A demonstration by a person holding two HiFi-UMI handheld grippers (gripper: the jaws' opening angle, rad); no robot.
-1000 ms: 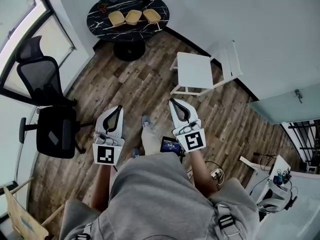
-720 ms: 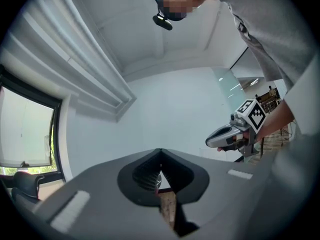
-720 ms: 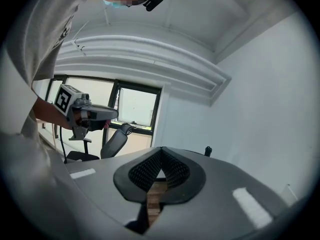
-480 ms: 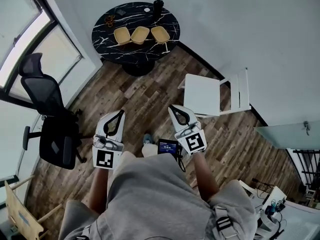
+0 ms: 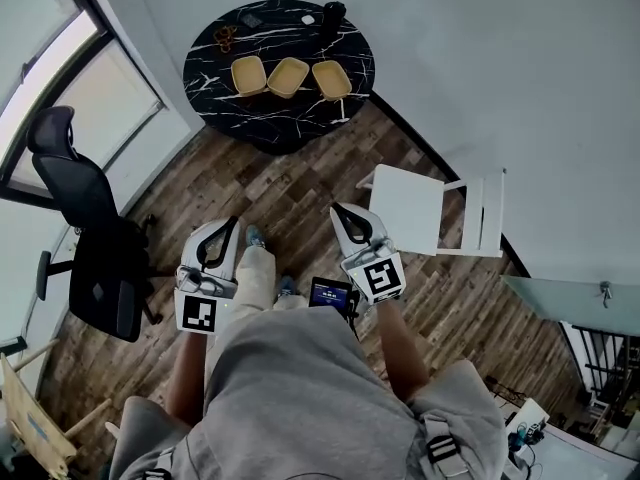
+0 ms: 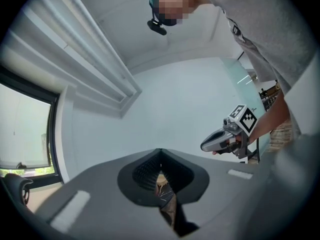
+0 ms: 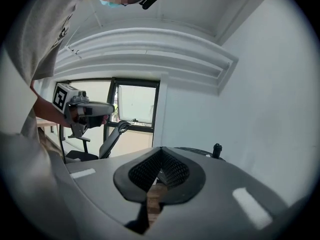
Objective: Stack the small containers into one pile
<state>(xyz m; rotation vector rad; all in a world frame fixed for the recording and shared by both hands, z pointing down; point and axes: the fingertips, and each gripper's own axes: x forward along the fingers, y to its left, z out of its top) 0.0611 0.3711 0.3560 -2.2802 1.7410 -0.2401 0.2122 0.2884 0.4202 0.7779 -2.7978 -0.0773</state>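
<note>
Both tongs are held low in front of the person's torso, over the wood floor (image 5: 300, 183). The left tongs (image 5: 232, 222) are closed with nothing between the pads. The right tongs (image 5: 337, 209) are closed too and empty; through each narrow slot only floor and far background show. A small lit-screen device (image 5: 330, 293) sits just beside the right tongs, at their 7 o'clock. Further out a white chair (image 5: 415, 208) stands at 2 o'clock and a black office chair (image 5: 100, 268) at 9 o'clock, both clear of the straight path. At 12 o'clock, well apart from both tongs, stands the round black marbled desk (image 5: 225, 108). On it three tan containers lie in a row, not stacked: the left container (image 5: 248, 74), the middle container (image 5: 288, 76) and the right container (image 5: 331, 79). They lie just beside one another; whether the rims touch I cannot tell. A dark upright item (image 5: 333, 13) stands behind the row at 1 o'clock; small bits at 11 o'clock are too small to name. Judgement: the step in hand is the approach, and no stacking is done yet. The next move calls for closing on the desk, opening one pair of tongs, gripping an end container by its rim, lifting it and nesting it in its neighbour. The containers look light, so the free tongs may need to steady the receiving one.
</note>
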